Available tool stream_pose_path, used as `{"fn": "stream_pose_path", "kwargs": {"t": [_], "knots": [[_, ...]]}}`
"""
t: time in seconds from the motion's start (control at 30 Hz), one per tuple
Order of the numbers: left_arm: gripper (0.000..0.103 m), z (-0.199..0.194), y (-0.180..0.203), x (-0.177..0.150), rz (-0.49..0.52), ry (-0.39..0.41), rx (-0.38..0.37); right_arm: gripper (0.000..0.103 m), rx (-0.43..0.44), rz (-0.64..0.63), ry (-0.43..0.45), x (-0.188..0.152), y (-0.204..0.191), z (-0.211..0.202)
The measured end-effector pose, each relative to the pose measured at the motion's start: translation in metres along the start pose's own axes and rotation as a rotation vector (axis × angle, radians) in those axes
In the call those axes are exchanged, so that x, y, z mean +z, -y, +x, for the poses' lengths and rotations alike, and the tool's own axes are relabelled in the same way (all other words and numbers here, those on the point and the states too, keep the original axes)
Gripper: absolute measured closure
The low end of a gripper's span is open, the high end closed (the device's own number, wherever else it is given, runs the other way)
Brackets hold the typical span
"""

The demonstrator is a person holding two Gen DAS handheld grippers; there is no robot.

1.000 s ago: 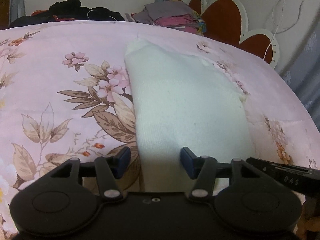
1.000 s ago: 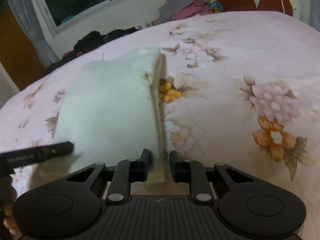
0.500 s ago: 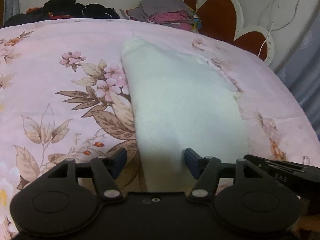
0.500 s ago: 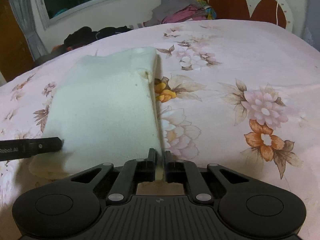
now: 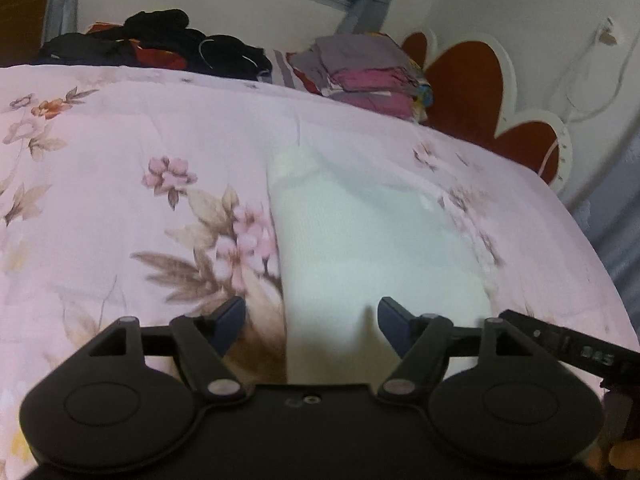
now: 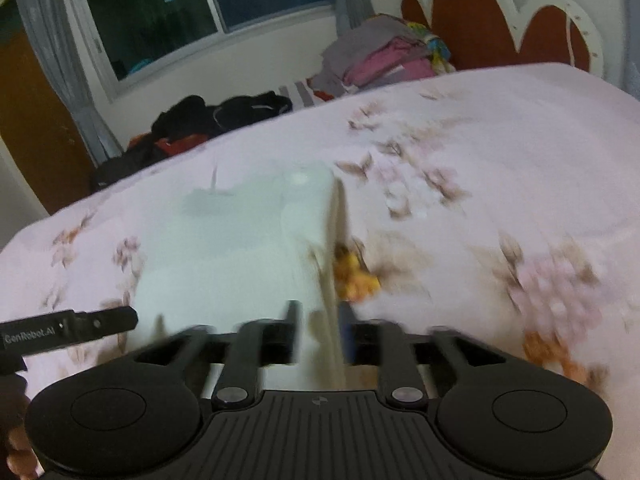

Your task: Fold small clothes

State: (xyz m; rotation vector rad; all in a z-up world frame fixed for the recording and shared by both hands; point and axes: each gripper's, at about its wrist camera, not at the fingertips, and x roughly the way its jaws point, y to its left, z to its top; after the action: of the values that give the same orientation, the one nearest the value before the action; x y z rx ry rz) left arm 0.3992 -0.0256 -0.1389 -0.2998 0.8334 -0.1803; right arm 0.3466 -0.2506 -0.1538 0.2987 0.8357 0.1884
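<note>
At six o'clock the left gripper (image 5: 312, 320) gapes over the white garment's (image 5: 372, 248) near hem while the right gripper (image 6: 318, 330) straddles, apparently pinching, its edge on the floral bedspread (image 5: 120, 160): likely mid-fold, next carrying the hem toward twelve.

"GenRobot.AI" is showing in white along the left gripper (image 6: 72, 330), just left of the white garment (image 6: 240, 256); the right gripper's (image 5: 576, 346) marking is blurring, possibly digits.

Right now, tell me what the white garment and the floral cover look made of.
White garment: looks like soft matte knit, maybe cotton; faint ribbed texture shows, and its edge is thick. Floral cover: smooth, thin printed woven fabric, likely cotton or polyester, with flat print and soft creases.
</note>
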Motion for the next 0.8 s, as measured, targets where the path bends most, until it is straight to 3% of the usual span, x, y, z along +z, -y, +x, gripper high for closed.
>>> {"fn": "stream_pose_path", "kwargs": {"t": [0.1,0.37,0.43,0.47,0.8], "knots": [[0.031,0.008,0.004,0.01,-0.003,0.017,0.031,0.033,0.015,-0.032,0.034,0.014,-0.006,0.01],[0.032,0.037,0.013,0.013,-0.011,-0.016,0.023,0.034,0.049,-0.035,-0.019,0.03,-0.003,0.054],[0.032,0.042,0.014,0.011,-0.01,-0.02,0.02,0.041,0.048,-0.038,-0.038,0.029,0.002,0.062],[0.03,0.045,0.015,0.01,-0.01,-0.026,0.015,0.05,0.046,-0.036,-0.056,0.027,0.007,0.067],[0.022,0.061,0.013,0.008,-0.033,-0.072,-0.028,0.05,0.127,0.088,-0.096,0.023,0.039,0.076]]}}
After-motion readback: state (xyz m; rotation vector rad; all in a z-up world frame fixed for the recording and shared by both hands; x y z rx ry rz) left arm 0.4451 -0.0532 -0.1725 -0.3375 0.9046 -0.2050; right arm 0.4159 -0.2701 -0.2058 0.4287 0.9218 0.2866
